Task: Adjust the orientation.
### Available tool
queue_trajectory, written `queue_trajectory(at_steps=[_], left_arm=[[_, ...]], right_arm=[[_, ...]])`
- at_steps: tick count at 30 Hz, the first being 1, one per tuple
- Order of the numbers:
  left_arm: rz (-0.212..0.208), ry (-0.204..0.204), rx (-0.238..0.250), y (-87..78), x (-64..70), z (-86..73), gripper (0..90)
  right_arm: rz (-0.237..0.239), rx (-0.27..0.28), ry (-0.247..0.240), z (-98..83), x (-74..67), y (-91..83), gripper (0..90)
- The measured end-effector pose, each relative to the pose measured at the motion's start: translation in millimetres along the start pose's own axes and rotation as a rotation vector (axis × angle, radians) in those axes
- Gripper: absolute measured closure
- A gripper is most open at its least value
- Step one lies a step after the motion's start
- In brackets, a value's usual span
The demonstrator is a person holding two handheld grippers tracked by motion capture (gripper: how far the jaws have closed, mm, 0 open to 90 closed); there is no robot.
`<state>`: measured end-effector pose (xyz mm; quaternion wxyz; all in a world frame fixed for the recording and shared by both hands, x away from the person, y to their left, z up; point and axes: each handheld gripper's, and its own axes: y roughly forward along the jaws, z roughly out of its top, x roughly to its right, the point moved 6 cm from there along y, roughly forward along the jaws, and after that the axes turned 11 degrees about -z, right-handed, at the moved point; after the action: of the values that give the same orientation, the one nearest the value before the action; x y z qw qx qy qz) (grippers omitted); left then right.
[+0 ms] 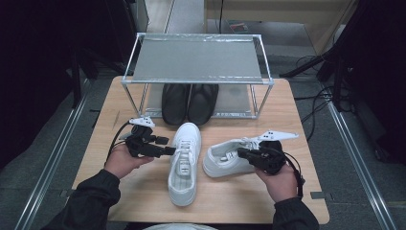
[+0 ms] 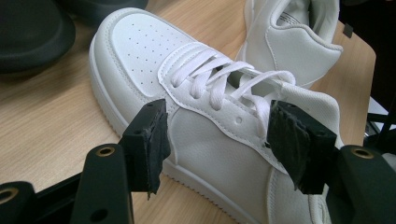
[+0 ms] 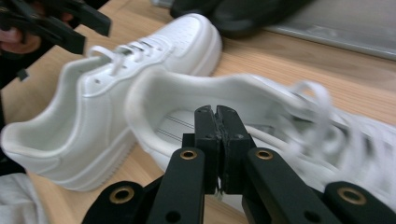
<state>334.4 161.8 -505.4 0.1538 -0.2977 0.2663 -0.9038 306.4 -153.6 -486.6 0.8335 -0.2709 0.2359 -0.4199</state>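
Two white sneakers being readied for the shoe rack

The left tool (image 2: 215, 140) stands open astride the upright sneaker (image 1: 184, 160) mid-worktop, pads apart from its sides. The right tool (image 3: 215, 140) has its jaws pressed together with nothing between them, at the heel opening of the tipped sneaker (image 1: 225, 160) toward the right edge. Judged step: taking hold of the sneakers. Next, the left tool must close, the right reopen on the collar. The rack (image 1: 198, 79) at the far edge holds black shoes (image 1: 189, 103) below; its top shelf is bare.
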Motion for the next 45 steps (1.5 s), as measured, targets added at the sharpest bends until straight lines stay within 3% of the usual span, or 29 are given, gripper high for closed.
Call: queue_trajectory(at_steps=[6, 18, 21, 33, 45], left_arm=[[-0.015, 0.0, -0.002, 2.9, 0.2, 2.3, 39.2], [-0.021, 0.012, -0.001, 6.5, -0.3, 8.3, 39.5], [-0.017, 0.013, -0.001, 6.7, 0.1, 8.3, 39.5], [-0.006, 0.003, -0.001, 2.3, 1.3, 2.0, 39.3], [0.023, -0.027, 0.013, -8.8, -0.2, -11.1, 39.1]], right_arm=[[-0.074, -0.018, 0.023, -10.1, 21.4, -6.1, 90.0], [-0.175, -0.1, 0.028, -31.0, 46.3, 0.5, 89.6], [-0.156, -0.099, 0.041, -32.6, 49.8, 2.3, 89.6], [-0.189, -0.095, -0.031, -27.2, 53.0, 14.6, 90.0], [-0.139, -0.077, 0.027, -7.6, 64.4, 35.2, 90.0]])
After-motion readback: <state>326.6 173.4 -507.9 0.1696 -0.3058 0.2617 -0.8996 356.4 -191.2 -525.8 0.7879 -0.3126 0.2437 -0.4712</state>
